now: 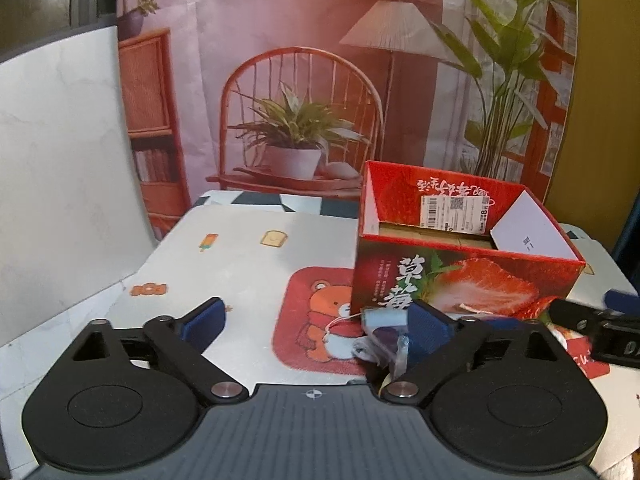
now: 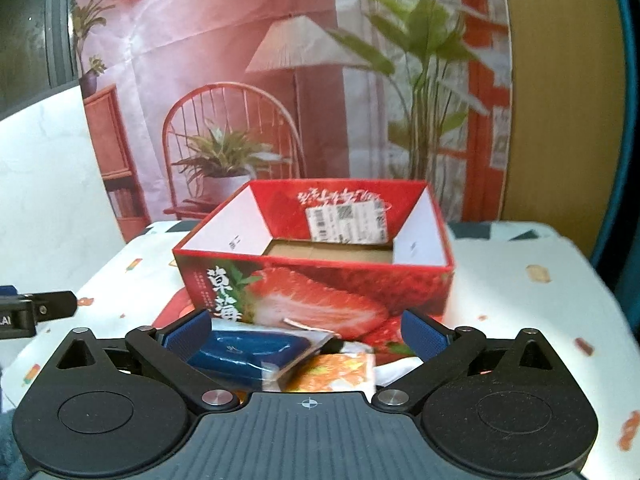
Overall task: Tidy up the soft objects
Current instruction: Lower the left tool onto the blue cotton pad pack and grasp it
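An open red strawberry-print box stands on the table, showing only its bare cardboard floor inside. My left gripper is open just above the cloth. A small clear bag of soft pale-blue and purple pieces with a string tag lies against its right finger. My right gripper is open in front of the box. A blue item in clear wrap and an orange packet lie between its fingers, with no pad pressing on them. Each gripper shows at the edge of the other's view.
The table wears a white cloth with small cartoon prints and a red bear patch. Behind the table hangs a printed backdrop of a chair, lamp and plants. A white panel stands at the left.
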A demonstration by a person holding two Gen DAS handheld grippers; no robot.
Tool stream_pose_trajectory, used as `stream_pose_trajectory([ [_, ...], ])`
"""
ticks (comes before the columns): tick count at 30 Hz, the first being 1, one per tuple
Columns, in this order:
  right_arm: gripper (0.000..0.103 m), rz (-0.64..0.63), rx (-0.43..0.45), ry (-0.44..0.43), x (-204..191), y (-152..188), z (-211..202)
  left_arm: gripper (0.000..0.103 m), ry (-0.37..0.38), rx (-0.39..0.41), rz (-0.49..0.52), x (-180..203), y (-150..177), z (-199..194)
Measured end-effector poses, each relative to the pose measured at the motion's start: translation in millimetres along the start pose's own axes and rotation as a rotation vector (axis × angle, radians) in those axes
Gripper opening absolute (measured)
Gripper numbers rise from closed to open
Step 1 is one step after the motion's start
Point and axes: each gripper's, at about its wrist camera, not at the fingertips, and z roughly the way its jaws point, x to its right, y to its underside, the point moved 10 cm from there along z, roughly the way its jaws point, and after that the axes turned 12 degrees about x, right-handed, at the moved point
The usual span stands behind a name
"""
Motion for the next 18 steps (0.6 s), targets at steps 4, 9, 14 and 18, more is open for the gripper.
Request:
stream_pose_trajectory([
  [4, 0.09, 0.056, -0.045, -0.033, -1.5, 10.1, 21.1, 0.072, 0.054, -0.041, -0.037, 11.0, 3.9, 20.7],
  [9, 0.073, 0.079, -0.101, -0.071, -7.9, 33.5, 38.4, 0.058, 0.138, -0.127, -0.105, 28.8, 28.3, 44.5],
  [14, 0.061, 0.115, -0.151, -0.107, -7.8, 54.8, 44.7, 0.05, 0.215, -0.218, -0.191, 39.5, 60.3, 60.2],
  [18, 0.054, 0.115, -0.161, -0.129, -11.2, 65.6, 47.4, 0.047, 0.25, -0.229, -0.192, 48.4, 68.3, 63.6],
])
